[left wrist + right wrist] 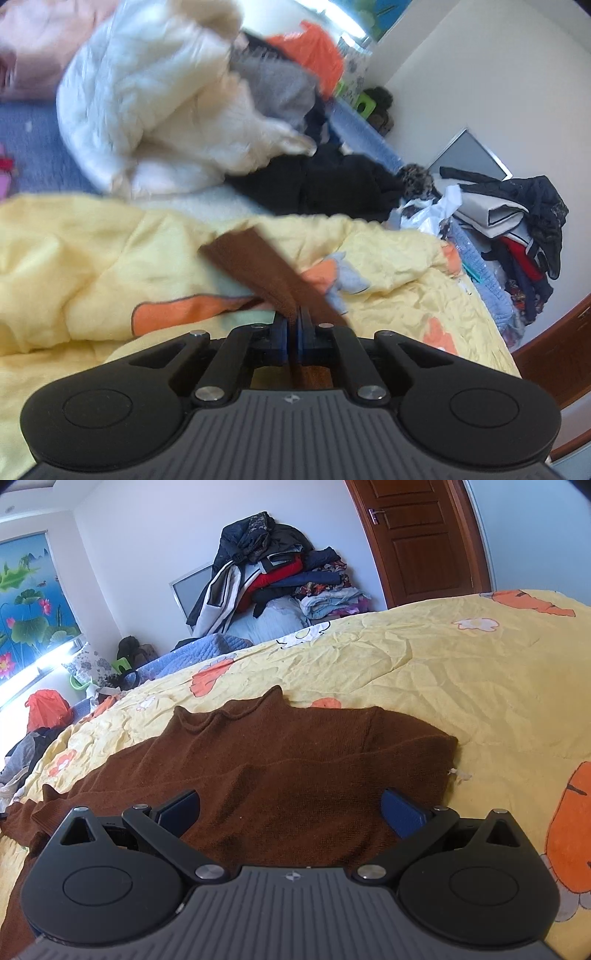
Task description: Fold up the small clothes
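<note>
While my left gripper (294, 317) pinches a strip of the brown sweater (258, 266) above the yellow quilt (74, 240), folding looks barely begun. My right gripper (291, 812) hangs spread over that sweater (280, 760), which lies mostly flat on the quilt (461, 664), collar away from me; no finished fold shows. I count one sweater, two grippers, and one clothes heap (273, 576) by the wall.

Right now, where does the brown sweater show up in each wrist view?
Left wrist: a strip of the brown sweater at lower centre, pinched in the shut left gripper.
Right wrist: brown sweater spread flat mid-frame, beyond the open right gripper.
Shared landmark: yellow quilt.
</note>
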A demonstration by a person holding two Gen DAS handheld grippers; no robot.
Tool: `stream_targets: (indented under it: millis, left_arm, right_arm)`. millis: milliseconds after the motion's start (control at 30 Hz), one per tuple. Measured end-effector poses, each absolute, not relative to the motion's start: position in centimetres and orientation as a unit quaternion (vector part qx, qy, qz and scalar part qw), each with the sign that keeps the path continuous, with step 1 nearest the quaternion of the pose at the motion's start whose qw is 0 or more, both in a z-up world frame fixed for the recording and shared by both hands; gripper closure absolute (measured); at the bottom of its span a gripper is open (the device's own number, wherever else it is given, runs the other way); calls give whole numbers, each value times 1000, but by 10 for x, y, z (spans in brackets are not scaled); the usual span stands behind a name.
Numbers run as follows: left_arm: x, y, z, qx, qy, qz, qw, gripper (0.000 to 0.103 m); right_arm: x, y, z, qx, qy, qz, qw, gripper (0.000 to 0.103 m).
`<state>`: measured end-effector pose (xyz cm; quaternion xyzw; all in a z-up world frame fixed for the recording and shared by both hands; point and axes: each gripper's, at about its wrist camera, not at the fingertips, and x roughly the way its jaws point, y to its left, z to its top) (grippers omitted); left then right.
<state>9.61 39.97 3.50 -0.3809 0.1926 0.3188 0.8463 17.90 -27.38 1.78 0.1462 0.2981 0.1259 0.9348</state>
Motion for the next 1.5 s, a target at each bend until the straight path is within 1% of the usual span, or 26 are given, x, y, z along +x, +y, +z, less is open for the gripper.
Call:
stream_targets:
  millis: [67, 133, 200, 267, 367, 467, 533, 633, 700, 733, 767, 800, 833, 900, 967, 1067, 1100, 1133, 1167, 1233, 1267, 1333, 1367, 1400, 1467, 1500]
  left_arm:
    - [97, 368, 62, -342, 168, 296, 876, 99]
    - [102, 319, 89, -311, 145, 242, 908, 99]
    - [114, 255, 110, -269, 134, 165, 939, 99]
    - [126, 184, 119, -240, 144, 68, 957, 99]
    - [141, 85, 103, -216, 202, -59, 954, 98]
    - [147, 15, 67, -191, 298, -150, 923, 95]
    - [138, -3, 46, -189, 350, -154, 904, 93]
    - [109, 8, 26, -206, 356, -152, 899, 91]
    - [90, 24, 19, -221, 349, -126, 902, 78]
    - [83, 35, 15, -231, 343, -112, 903, 56]
    - [76, 47, 12, -240, 331, -97, 907, 27]
    - [67, 56, 10, -244, 313, -80, 915, 19]
    - [59, 62, 7, -241, 295, -63, 923, 16]
    - [46, 67, 1, -228, 278, -61, 931, 16]
    - [39, 66, 1, -232, 267, -58, 934, 16]
    - [41, 60, 4, -217, 269, -51, 937, 15]
    - [41, 59, 4, -214, 269, -51, 938, 14]
    - [41, 60, 4, -214, 269, -52, 938, 13]
    - [41, 61, 3, -216, 268, -53, 937, 13]
    - [44, 60, 2, -222, 266, -54, 936, 13]
    - [45, 61, 4, -225, 265, -54, 936, 13]
    - [46, 60, 3, -225, 265, -54, 936, 13]
    - [46, 59, 3, -224, 265, -54, 936, 13]
    - [47, 59, 3, -223, 265, -54, 936, 12]
    - [47, 59, 3, -224, 265, -55, 936, 12]
    - [48, 59, 3, -224, 265, -55, 936, 12]
  right_arm:
    - [179, -274, 18, 147, 298, 126, 935, 0]
    - [179, -273, 18, 148, 297, 126, 935, 0]
    - [179, -273, 18, 151, 296, 125, 935, 0]
    - [178, -273, 18, 153, 296, 126, 935, 0]
    - [178, -277, 17, 162, 293, 128, 933, 0]
    - [177, -281, 17, 173, 291, 130, 932, 0]
    - [176, -283, 17, 181, 289, 132, 931, 0]
    - [176, -286, 16, 190, 288, 136, 929, 0]
    - [176, -287, 16, 194, 287, 138, 928, 0]
    - [176, -287, 16, 196, 287, 138, 927, 0]
    - [176, -288, 16, 198, 287, 139, 927, 0]
    - [176, -289, 17, 200, 287, 140, 926, 0]
    - [177, -289, 18, 200, 290, 141, 925, 0]
    - [180, -290, 25, 211, 310, 131, 918, 0]
    - [178, -293, 37, 275, 328, 137, 893, 0]
    - [181, -283, 41, 364, 366, 220, 828, 1]
    - [186, -274, 39, 367, 394, 231, 810, 3]
    - [192, -263, 35, 359, 425, 234, 797, 10]
    - [197, -254, 31, 348, 451, 234, 788, 21]
    - [202, -239, 27, 323, 472, 234, 786, 29]
    - [203, -232, 28, 311, 473, 236, 789, 29]
    - [205, -220, 28, 301, 477, 240, 790, 34]
    - [207, -214, 28, 292, 479, 238, 793, 43]
    - [210, -209, 28, 279, 480, 233, 798, 62]
    - [216, -203, 25, 262, 488, 220, 803, 85]
    - [218, -202, 26, 260, 489, 222, 803, 86]
